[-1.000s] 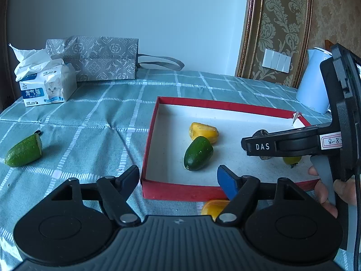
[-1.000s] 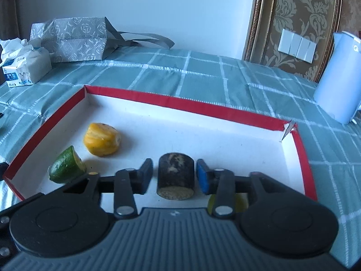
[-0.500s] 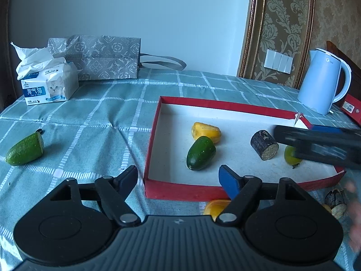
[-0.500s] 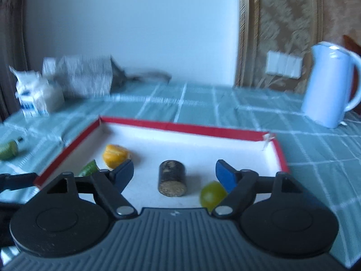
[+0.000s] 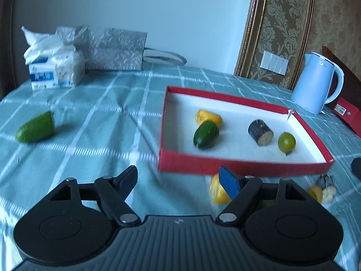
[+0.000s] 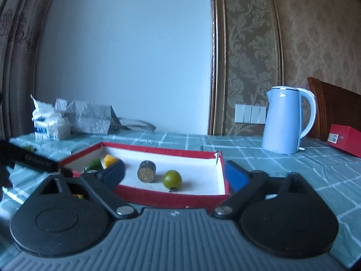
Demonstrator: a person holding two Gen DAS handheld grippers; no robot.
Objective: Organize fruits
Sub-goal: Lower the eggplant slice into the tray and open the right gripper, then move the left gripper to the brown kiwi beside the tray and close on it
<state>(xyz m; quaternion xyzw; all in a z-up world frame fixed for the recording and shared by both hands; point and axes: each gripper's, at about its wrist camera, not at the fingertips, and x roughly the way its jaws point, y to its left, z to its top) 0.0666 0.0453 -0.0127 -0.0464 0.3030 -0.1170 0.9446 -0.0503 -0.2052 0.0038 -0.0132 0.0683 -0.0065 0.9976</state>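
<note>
the red tray [image 5: 237, 166] already holds a yellow piece [image 5: 208, 117], a green piece [image 5: 205, 134], a dark stub [image 5: 260, 132] and a lime [image 5: 286, 142]. the right gripper [image 6: 173, 172] hangs level at the tray's near wall, jaws opening wide with nothing between them. the left gripper [image 5: 178, 179] stands fairly open and empty over the cloth. loose fruit lies outside: a cucumber half [image 5: 35, 127] well to the left, a yellow chunk [image 5: 217, 189] just beside the left gripper's blue pad, small bits [image 5: 322, 188] near the tray's right corner. for the next pick, the yellow chunk looks closest: tip the left gripper down, straddle it squarely, close gently so it doesn't squirt out, then lift over the wall.
</note>
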